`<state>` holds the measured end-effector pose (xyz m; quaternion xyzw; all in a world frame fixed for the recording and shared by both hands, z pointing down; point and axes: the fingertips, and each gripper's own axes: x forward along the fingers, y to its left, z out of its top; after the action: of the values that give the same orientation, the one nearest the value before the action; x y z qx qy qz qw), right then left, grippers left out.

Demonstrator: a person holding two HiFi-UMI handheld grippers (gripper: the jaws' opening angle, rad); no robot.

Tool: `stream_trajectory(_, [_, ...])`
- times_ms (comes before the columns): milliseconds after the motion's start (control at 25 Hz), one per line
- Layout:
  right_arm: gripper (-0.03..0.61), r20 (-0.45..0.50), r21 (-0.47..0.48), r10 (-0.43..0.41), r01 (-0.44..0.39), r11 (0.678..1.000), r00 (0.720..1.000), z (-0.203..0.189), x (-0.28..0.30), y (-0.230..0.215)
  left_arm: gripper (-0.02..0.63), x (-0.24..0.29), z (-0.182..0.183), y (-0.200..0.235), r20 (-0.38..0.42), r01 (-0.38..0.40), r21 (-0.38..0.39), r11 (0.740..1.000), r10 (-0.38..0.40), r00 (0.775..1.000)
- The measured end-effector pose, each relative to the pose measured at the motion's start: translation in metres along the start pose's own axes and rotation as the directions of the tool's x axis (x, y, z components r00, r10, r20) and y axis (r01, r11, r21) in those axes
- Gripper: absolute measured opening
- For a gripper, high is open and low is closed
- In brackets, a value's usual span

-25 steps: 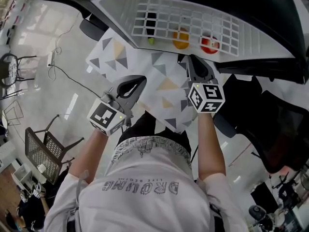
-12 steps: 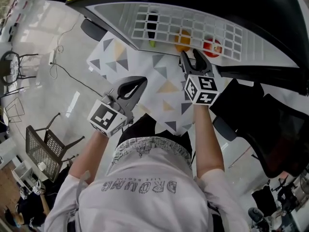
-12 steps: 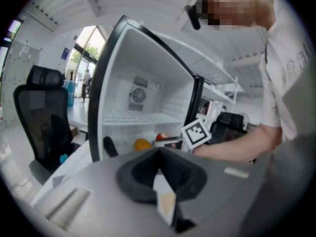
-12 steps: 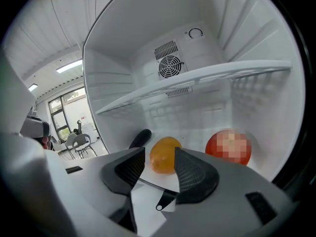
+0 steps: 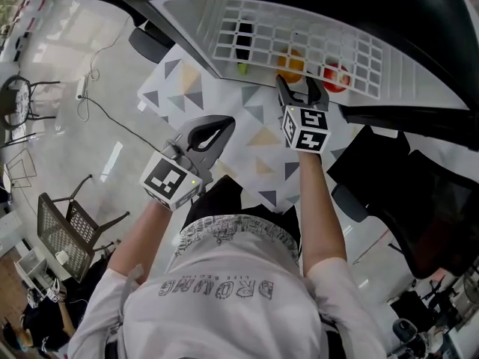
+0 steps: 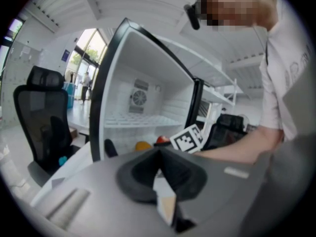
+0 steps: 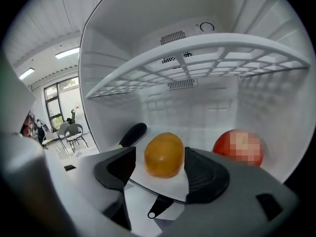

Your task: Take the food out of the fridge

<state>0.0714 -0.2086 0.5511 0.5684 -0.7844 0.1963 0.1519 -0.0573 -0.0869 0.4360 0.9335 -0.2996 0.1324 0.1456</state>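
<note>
Though clear of the upright orange fruit (image 7: pixel 164 154), right tongs (image 5: pixel 298 88) opening, left tongs (image 5: pixel 223 123) closed.

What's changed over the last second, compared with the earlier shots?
The right gripper moved forward to the fridge. Its fingers, shut before, are opening, with the orange fruit just ahead of them, untouched. The left gripper stayed put, shut, and the fruit lies where it was.
</note>
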Motion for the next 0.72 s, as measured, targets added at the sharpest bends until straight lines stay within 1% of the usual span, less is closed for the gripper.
stream_trajectory(240, [0.284,-0.030,-0.033,-0.026,0.025,0.999,0.999,-0.007,0.012,0.001,0.000,-0.005,-0.002,0.002,0.014,-0.008,-0.008,1.000,0.008,1.000])
stream_trajectory(720, [0.275,-0.038,-0.094,-0.094,0.090,0.992,0.995,-0.003,0.020,-0.002,0.000,-0.019,-0.003,0.009,0.025,-0.031,-0.009,0.999,0.031,0.999])
